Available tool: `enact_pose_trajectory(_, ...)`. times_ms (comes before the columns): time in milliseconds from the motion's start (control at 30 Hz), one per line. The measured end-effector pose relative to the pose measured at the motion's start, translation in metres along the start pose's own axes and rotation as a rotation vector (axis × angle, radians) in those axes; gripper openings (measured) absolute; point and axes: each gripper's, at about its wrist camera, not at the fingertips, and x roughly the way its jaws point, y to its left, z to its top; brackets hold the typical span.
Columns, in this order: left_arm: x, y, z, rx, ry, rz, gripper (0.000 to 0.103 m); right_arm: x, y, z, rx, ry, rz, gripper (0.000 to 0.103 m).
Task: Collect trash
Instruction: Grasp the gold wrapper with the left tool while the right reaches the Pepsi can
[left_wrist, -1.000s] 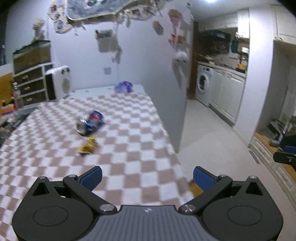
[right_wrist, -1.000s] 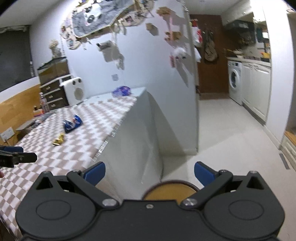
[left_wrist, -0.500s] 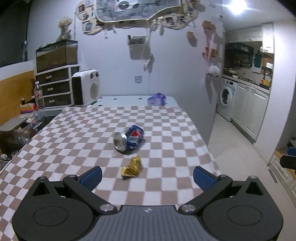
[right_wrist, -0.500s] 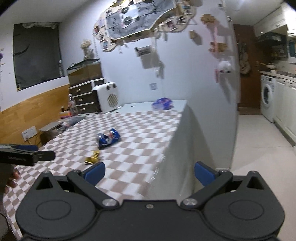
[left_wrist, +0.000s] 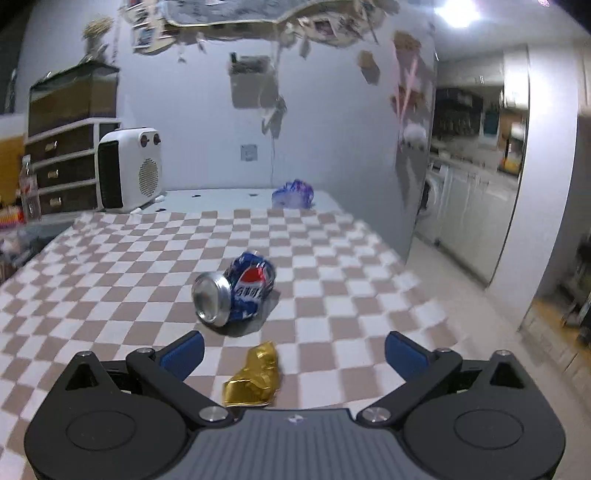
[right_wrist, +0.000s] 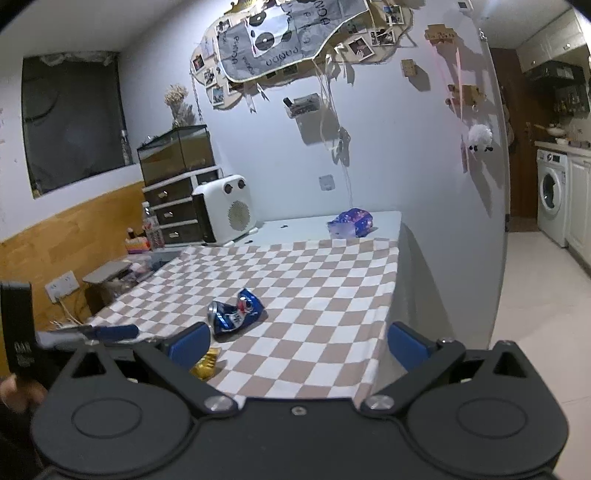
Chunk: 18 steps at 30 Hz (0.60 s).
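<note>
Presently, left gripper (left_wrist: 293, 349) spread, lately narrowing, empty above crumpled gold foil wrapper (left_wrist: 253, 376); right gripper (right_wrist: 295, 341) spread, empty; risk: thin foil slips, nudging crushed blue soda can (left_wrist: 234, 290) just beyond.

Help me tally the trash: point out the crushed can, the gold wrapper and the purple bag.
crushed can (left_wrist: 236, 291), left wrist view, dented side
gold wrapper (left_wrist: 255, 376), left wrist view, crumpled middle
purple bag (right_wrist: 351, 221), right wrist view, front face

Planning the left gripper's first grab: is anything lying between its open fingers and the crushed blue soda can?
Yes. A crumpled gold foil wrapper lies on the checkered tablecloth just ahead of the left gripper, in front of the crushed blue soda can.
</note>
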Motion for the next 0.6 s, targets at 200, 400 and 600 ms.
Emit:
enact_pose_trajectory(200, 0.033, 0.004, -0.02, 0.08, 0.034, -0.032, 0.079, 0.024, 0.006, 0.013, -0.053, 0.015, -0.036, 0.103)
enact_pose_trajectory(400, 0.057, 0.014, -0.027, 0.084, 0.072, -0.052, 0.055, 0.049, 0.016, 0.045, -0.106, 0.037, -0.055, 0.103)
enact_pose_trajectory(600, 0.059, 0.021, -0.026, 0.043, 0.075, -0.06, 0.039, 0.083, 0.037, 0.078, -0.133, 0.051, -0.039, 0.103)
